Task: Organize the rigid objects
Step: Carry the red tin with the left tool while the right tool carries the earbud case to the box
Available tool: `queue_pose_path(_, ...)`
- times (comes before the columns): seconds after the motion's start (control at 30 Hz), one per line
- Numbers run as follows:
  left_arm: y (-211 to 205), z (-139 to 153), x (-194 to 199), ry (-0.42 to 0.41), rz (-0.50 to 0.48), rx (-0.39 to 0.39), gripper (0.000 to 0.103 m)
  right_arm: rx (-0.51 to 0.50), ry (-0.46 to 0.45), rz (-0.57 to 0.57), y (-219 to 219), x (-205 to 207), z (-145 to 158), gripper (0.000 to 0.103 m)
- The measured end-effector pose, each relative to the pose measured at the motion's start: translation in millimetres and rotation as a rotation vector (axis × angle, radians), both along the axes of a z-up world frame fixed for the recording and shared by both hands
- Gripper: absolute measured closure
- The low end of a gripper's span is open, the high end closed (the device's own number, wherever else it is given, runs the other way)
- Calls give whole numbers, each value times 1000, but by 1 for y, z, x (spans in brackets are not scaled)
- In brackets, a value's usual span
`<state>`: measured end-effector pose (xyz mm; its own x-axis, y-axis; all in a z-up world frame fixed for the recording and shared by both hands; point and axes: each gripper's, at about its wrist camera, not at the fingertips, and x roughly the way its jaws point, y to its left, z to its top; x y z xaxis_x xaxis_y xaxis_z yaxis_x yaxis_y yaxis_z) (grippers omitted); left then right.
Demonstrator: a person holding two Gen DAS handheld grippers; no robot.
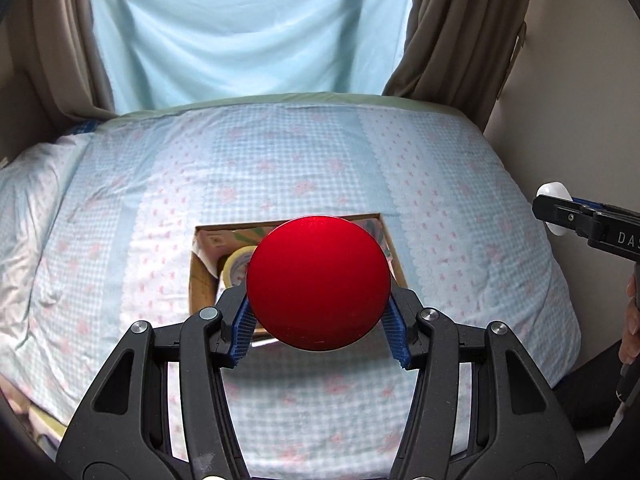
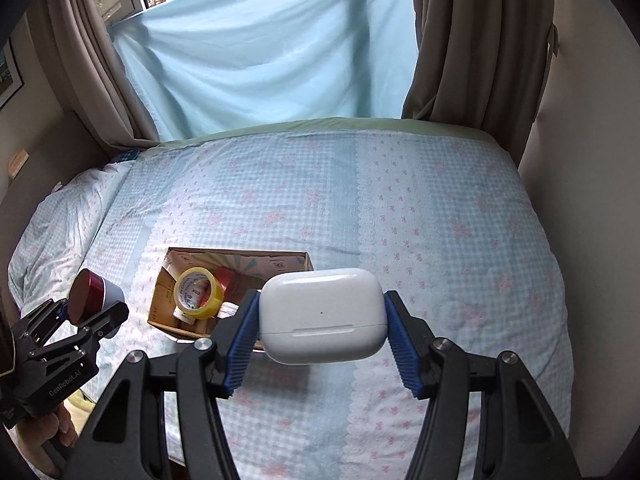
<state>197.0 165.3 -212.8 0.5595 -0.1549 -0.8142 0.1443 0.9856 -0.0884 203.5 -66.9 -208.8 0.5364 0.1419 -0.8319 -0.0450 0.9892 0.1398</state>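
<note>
My left gripper point(image 1: 318, 304) is shut on a round red tin point(image 1: 318, 282), its flat lid facing the camera, held above the bed. The same tin point(image 2: 90, 294) shows in the right wrist view at the far left, red with a grey body, in the left gripper point(image 2: 94, 306). My right gripper point(image 2: 322, 320) is shut on a white earbud case point(image 2: 323, 316); the case point(image 1: 552, 210) also peeks out at the right edge of the left wrist view. An open cardboard box point(image 2: 160, 296) lies on the bed below both, holding a yellow tape roll point(image 2: 199, 294) and other small items.
The bed point(image 2: 400, 208) has a light blue checked cover with pink flowers and a pillow point(image 2: 60, 224) at the left. Brown curtains point(image 2: 472, 48) and a pale blue sheet point(image 2: 260, 52) hang behind it. A wall point(image 2: 580, 160) runs along the right. A hand point(image 2: 44, 428) grips the left handle.
</note>
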Motion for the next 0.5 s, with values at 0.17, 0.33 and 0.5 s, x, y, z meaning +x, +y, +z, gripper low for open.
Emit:
queue_pose_path(0.17,27,-8,23,20,-69,6,53,20,53,-47,36,11,-14,47)
queue_pose_path(0.33,39,-18,49,47,-106,-4,53,35,108,-54,60,30,-30,47)
queue_pose_path(0.5,37,-31,79,76,-124,-4,53,3,143,-14,80,51,-50,47)
